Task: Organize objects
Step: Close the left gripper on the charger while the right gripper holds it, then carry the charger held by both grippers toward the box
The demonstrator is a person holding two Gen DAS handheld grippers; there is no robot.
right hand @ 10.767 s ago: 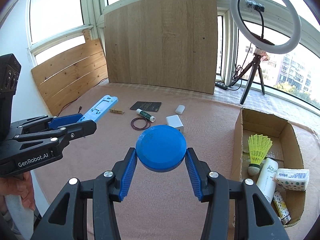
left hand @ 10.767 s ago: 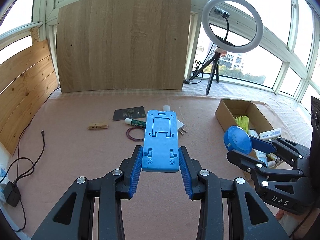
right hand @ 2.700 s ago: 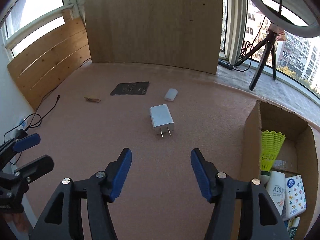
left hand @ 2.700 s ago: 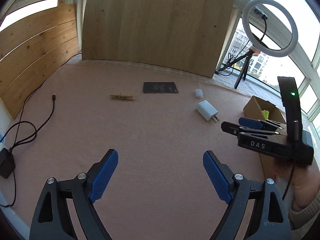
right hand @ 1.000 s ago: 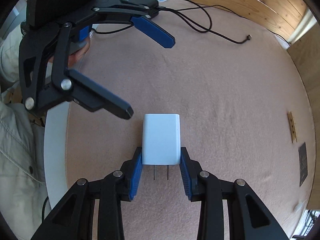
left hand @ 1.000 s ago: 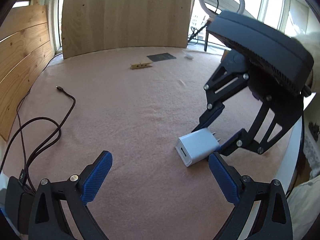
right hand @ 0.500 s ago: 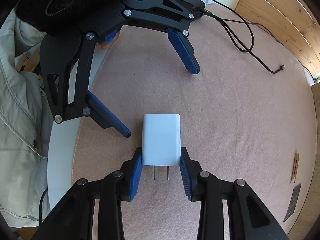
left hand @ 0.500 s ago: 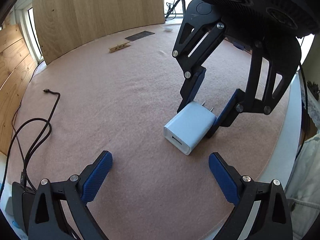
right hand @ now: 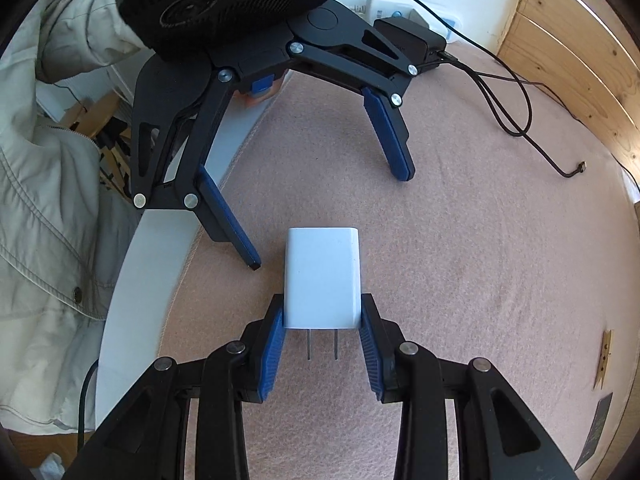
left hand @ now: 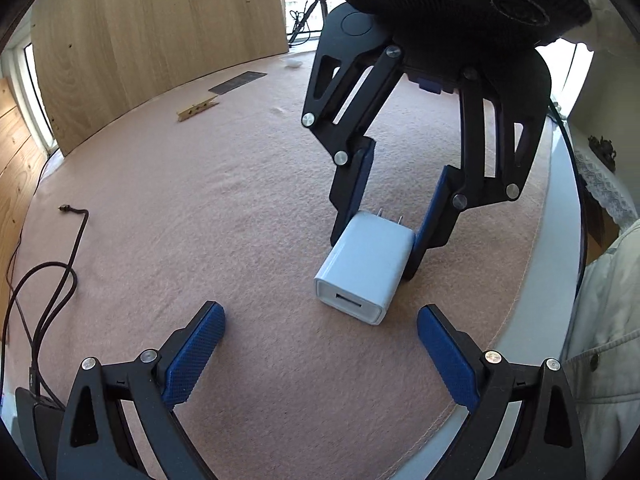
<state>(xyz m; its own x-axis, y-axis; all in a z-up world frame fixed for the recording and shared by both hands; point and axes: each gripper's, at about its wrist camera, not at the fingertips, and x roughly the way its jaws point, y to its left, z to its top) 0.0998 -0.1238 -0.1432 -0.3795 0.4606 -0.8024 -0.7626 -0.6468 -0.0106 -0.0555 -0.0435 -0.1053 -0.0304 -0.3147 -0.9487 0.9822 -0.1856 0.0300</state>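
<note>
1. The white charger (right hand: 322, 280) sits clamped in your right claw (right hand: 322, 354). The blue pads press on both its sides near the plug end, and its two metal prongs point back between the fingers.
2. The charger is low over the pink cloth-covered surface (right hand: 480, 280), near that surface's rounded white edge. From these views you cannot tell whether its front end touches the cloth or hangs just above it.
3. In the left wrist view the charger (left hand: 366, 270) shows its port end toward your left claw (left hand: 320, 356), with the right claw (left hand: 384, 216) coming down on it from above.
4. Your left claw stands wide open with nothing between its blue pads. It faces the charger from the other side, one finger near the charger's corner and not touching it.
5. Your pale jacket sleeve (right hand: 48, 168) fills the side beyond the surface's edge.
6. Farther out on the cloth lie a black cable (left hand: 52, 280), a wooden clothespin (left hand: 198, 107) and a dark flat card (left hand: 238, 82). A small white thing (left hand: 293, 63) lies near the wooden board (left hand: 160, 40) that stands at the far end.
7. A black adapter (right hand: 412, 42) sits at a white power strip (right hand: 384, 4) by the wall, cables trailing from it.
</note>
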